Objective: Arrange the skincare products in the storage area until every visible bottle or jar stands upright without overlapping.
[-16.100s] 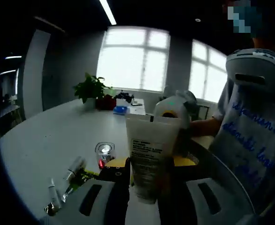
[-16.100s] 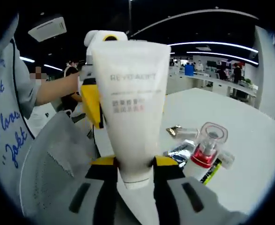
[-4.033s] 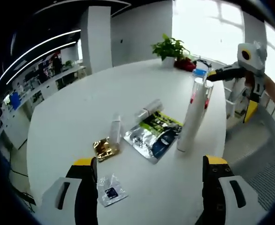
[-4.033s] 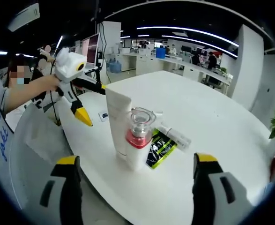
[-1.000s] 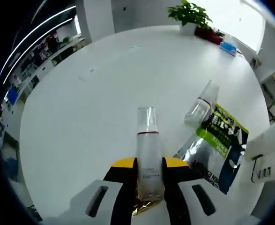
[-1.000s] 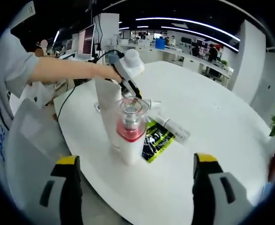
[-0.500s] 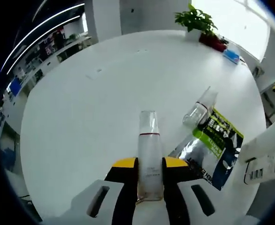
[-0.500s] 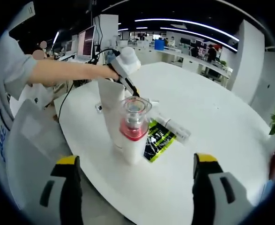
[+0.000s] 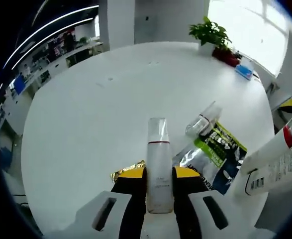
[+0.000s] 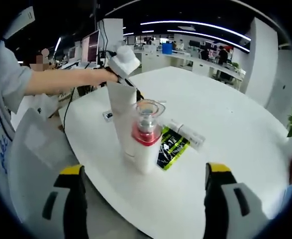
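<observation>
Left gripper (image 9: 159,191) clamped on slim bottle (image 9: 158,159), held above table (image 9: 86,124). Right gripper (image 10: 142,199) wide open, empty. Tube (image 10: 123,119) and pump bottle (image 10: 146,137) upright; another bottle (image 9: 201,119) flat beside sachet (image 9: 213,154). Step: standing slim bottle. Next: set down clear of others.

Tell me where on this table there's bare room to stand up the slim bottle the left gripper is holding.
In the left gripper view, the white table is bare left of and beyond the slim bottle, toward the plant. It is crowded to the right: a lying clear bottle, green sachets and the standing white tube.
</observation>
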